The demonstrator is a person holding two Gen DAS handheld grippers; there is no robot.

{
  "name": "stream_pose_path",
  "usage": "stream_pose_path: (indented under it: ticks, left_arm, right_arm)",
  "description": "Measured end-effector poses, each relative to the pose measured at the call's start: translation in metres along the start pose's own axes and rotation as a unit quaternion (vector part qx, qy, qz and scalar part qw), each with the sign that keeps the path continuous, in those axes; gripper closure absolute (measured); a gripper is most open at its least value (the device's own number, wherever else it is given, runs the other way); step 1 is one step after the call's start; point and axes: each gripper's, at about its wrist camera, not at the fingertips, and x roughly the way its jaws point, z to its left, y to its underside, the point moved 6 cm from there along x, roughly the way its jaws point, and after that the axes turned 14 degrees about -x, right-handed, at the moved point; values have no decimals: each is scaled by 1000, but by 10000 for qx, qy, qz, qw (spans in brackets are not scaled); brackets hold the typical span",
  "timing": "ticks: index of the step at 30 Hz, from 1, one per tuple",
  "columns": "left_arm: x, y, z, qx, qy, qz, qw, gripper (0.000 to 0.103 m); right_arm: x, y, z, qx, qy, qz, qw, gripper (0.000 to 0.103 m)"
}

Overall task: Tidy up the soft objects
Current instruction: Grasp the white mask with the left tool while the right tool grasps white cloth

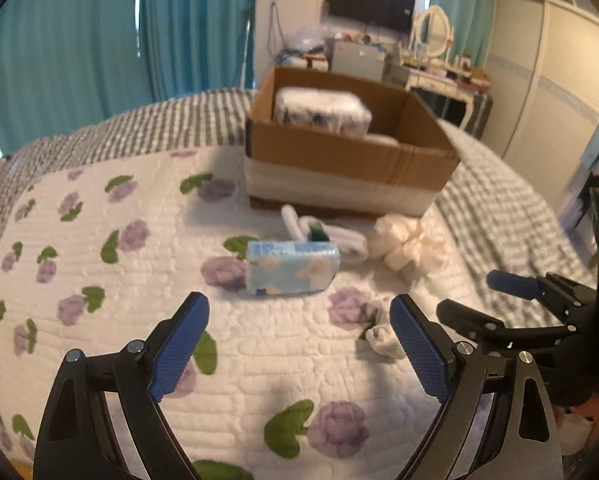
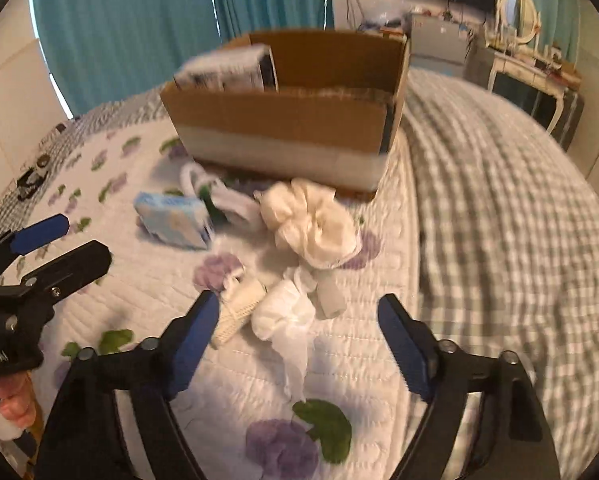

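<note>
A light blue tissue pack (image 1: 291,266) lies on the floral quilt (image 1: 99,280), just ahead of my open, empty left gripper (image 1: 299,312). Behind it lie a white looped item (image 1: 327,236) and a cream scrunchie-like cloth (image 1: 403,246). White socks (image 2: 287,308) lie bunched just ahead of my open, empty right gripper (image 2: 299,308). The tissue pack (image 2: 175,220) and cream cloth (image 2: 315,224) show farther off there. A cardboard box (image 1: 339,152) holding a white wrapped pack (image 1: 323,110) stands beyond.
The grey checked bedspread (image 2: 499,200) covers the bed to the right. Teal curtains (image 1: 99,40) hang behind. A dressing table with a mirror (image 1: 431,32) and a wardrobe (image 1: 547,80) stand past the bed. Small dark items (image 2: 31,180) lie at the far left.
</note>
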Motion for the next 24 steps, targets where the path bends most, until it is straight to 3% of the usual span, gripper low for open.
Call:
stream_pose_path:
  ticks: [2,5,8,13,19,24]
  left_arm:
    - [9,4,-2,15,-43,90,9999,10]
    - [21,10,-2,-78,-16,272,9996,10]
    - [25,14,-5,-47,-27,356,9994,10]
    - [23,17,-15,-87,163,420,9989,10]
    - [32,24,-33,-129,188,630,9978,10]
    - [48,34,-54,158,245,703,9971,12]
  right_arm:
    - [14,8,-2,156,-121,127,9997,44]
    - [31,20,-1,345,-518,252,9977,52]
    - [37,26,5,334,-715,277,9965,68]
    - [14,18,0,287,-534,3,9982,72]
    - [-17,11,-35,578,-170,-293,9978,72]
    - [-21,13,-54,852,-92,-326,9958,72]
